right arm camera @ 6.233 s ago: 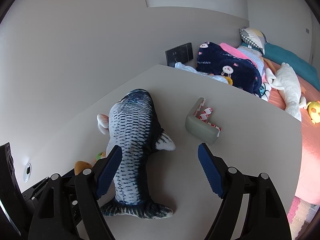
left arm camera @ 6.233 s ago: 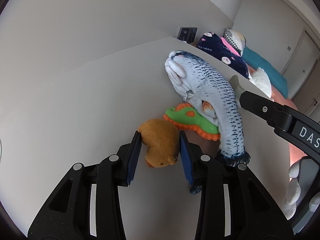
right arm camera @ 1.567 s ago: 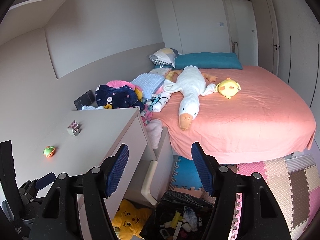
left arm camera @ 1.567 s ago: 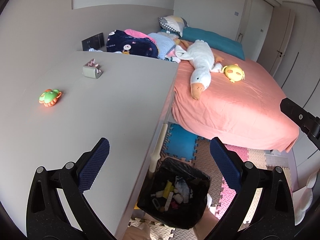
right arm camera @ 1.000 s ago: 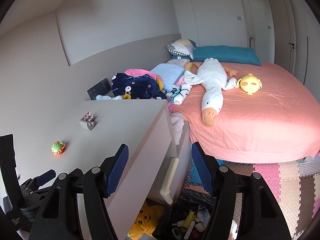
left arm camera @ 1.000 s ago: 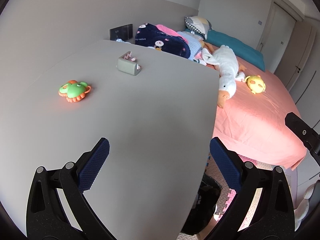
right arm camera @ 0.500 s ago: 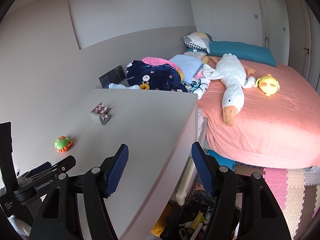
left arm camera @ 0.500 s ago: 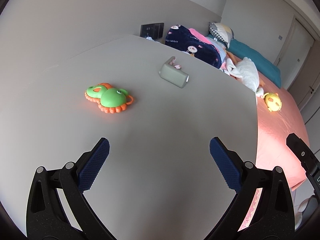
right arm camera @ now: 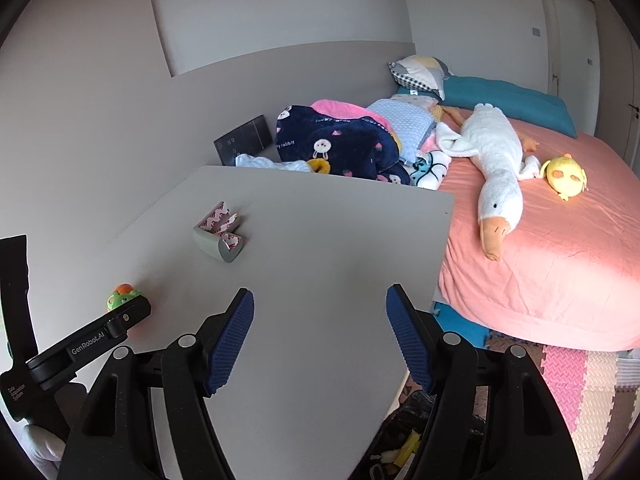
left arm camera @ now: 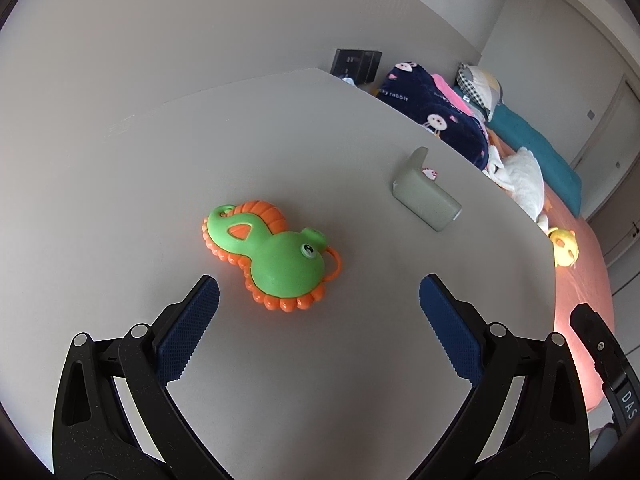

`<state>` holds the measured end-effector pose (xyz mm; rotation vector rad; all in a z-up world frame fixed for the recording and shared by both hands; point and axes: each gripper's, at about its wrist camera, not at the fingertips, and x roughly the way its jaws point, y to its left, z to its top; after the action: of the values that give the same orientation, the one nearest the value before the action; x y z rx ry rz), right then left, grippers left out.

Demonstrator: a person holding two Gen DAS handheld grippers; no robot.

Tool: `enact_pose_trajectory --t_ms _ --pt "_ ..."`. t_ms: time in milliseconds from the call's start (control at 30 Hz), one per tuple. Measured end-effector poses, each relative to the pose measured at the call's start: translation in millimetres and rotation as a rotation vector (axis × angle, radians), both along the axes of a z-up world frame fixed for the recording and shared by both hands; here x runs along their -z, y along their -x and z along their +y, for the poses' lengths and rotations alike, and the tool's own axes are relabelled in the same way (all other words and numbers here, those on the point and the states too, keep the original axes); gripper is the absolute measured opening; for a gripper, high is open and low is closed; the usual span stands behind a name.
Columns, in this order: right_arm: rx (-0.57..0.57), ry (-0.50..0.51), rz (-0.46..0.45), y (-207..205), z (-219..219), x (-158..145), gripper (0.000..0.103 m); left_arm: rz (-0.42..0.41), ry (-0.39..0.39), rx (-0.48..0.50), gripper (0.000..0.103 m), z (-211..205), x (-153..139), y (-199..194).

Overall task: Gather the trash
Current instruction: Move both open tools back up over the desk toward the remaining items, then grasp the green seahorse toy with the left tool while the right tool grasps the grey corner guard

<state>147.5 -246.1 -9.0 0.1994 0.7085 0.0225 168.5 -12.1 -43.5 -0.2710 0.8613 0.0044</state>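
Note:
A green and orange plastic toy (left arm camera: 274, 255) lies on the grey table (left arm camera: 320, 380), just ahead of my left gripper (left arm camera: 318, 294), which is open and empty; the toy sits between and slightly beyond the blue pads. It also shows small in the right wrist view (right arm camera: 122, 296), partly behind the left gripper's body. A grey corner guard with tape strips (left arm camera: 426, 198) lies further back on the table, also in the right wrist view (right arm camera: 220, 236). My right gripper (right arm camera: 320, 300) is open and empty above the table near its right edge. A black trash bag (right arm camera: 404, 436) shows below the table edge.
A bed with a pink sheet (right arm camera: 560, 264) stands right of the table, with a white goose plush (right arm camera: 496, 160), a yellow plush (right arm camera: 566, 174) and a heap of blankets (right arm camera: 340, 140). Foam floor mats (right arm camera: 580, 392) lie beside the bed. A wall runs behind the table.
My left gripper has moved from over the trash bag back across the table to the green toy, which now lies close in front of it. The right gripper has swung toward the table.

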Motion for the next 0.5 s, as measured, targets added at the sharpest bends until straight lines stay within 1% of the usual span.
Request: enact_pose_trajectory --t_ms 67,133,233,433,500 --pt "-0.013 0.005 -0.001 -10.3 6.0 -0.8 0.074 -0.001 0.010 -0.015 0.097 4.5 1.5 -6.4" --pt "-0.026 0.011 -0.006 -19.7 11.9 -2.3 0.076 0.000 0.018 -0.024 0.096 8.3 3.3 -11.6" --pt "-0.041 0.022 -0.010 -33.3 20.4 -3.2 0.076 0.015 0.025 -0.030 0.097 12.1 7.1 -18.9" --pt "-0.063 0.015 0.007 -60.0 34.3 2.6 0.076 0.018 0.004 -0.027 0.096 14.9 8.2 -27.1" --pt "-0.077 0.020 0.016 -67.9 40.5 5.8 0.077 0.017 -0.012 -0.020 0.092 14.4 8.3 -28.8"
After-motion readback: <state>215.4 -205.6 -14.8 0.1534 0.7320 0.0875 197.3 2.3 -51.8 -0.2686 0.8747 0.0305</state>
